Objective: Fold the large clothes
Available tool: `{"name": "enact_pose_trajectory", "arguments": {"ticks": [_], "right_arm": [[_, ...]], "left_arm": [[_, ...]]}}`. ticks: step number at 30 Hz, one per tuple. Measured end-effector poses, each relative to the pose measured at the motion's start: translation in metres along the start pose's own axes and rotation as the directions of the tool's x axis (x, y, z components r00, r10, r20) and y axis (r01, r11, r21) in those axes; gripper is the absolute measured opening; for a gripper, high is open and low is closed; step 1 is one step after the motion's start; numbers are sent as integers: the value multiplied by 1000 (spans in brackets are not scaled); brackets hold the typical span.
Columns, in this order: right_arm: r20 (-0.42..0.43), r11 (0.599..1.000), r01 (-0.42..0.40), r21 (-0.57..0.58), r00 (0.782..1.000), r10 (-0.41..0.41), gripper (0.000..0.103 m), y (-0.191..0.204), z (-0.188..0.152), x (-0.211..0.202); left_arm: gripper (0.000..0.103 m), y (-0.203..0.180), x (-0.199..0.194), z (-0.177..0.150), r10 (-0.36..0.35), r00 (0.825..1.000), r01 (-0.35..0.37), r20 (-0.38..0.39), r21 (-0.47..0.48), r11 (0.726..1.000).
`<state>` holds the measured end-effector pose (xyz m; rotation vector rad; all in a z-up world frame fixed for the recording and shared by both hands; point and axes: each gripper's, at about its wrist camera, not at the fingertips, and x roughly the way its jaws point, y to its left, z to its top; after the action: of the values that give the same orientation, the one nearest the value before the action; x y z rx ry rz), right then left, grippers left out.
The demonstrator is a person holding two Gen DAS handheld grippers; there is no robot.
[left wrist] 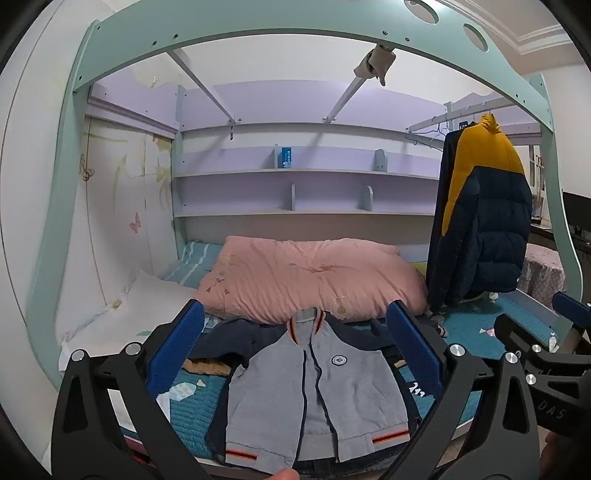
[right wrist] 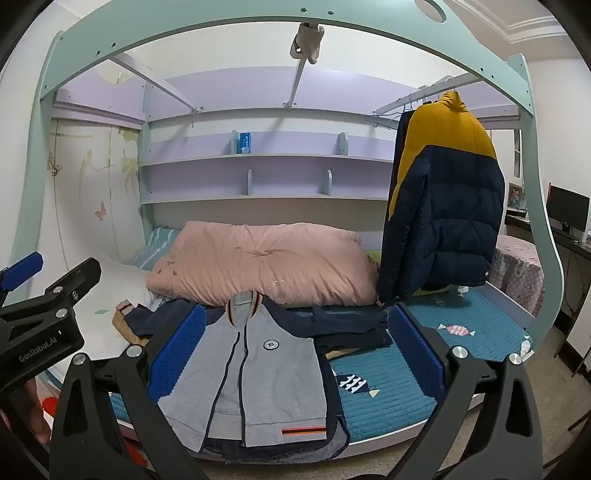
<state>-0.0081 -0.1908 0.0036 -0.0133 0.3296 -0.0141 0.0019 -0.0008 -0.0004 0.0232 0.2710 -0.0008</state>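
Observation:
A grey zip jacket (left wrist: 314, 391) with navy sleeves and orange-striped hem lies flat, front up, on the teal bed mat (left wrist: 199, 410), collar toward the pink quilt. It also shows in the right wrist view (right wrist: 258, 373). Its sleeves are spread out to both sides. My left gripper (left wrist: 295, 354) is open and empty, held above the jacket's front. My right gripper (right wrist: 297, 354) is open and empty, held above the jacket's right half and the mat (right wrist: 406, 391). Each gripper shows at the edge of the other's view.
A pink quilt (left wrist: 314, 280) lies behind the jacket. A navy and yellow puffer coat (right wrist: 443, 206) hangs from a rail on the right. A white sheet (left wrist: 122, 314) lies on the left. Shelves and the bunk frame (left wrist: 258, 33) stand behind and overhead.

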Motion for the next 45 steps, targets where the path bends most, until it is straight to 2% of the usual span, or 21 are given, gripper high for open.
{"name": "enact_pose_trajectory", "arguments": {"ticks": [13,45], "right_arm": [[9,1000,-1,-2,1000,1,96,0,-1,1],[34,1000,-1,4,999,1,96,-1,2,-11]], "left_arm": [[98,-5,9,2,-1,1000,1,20,-4,1000],[98,1,-3,11,-13,999,13,38,-4,1000]]}}
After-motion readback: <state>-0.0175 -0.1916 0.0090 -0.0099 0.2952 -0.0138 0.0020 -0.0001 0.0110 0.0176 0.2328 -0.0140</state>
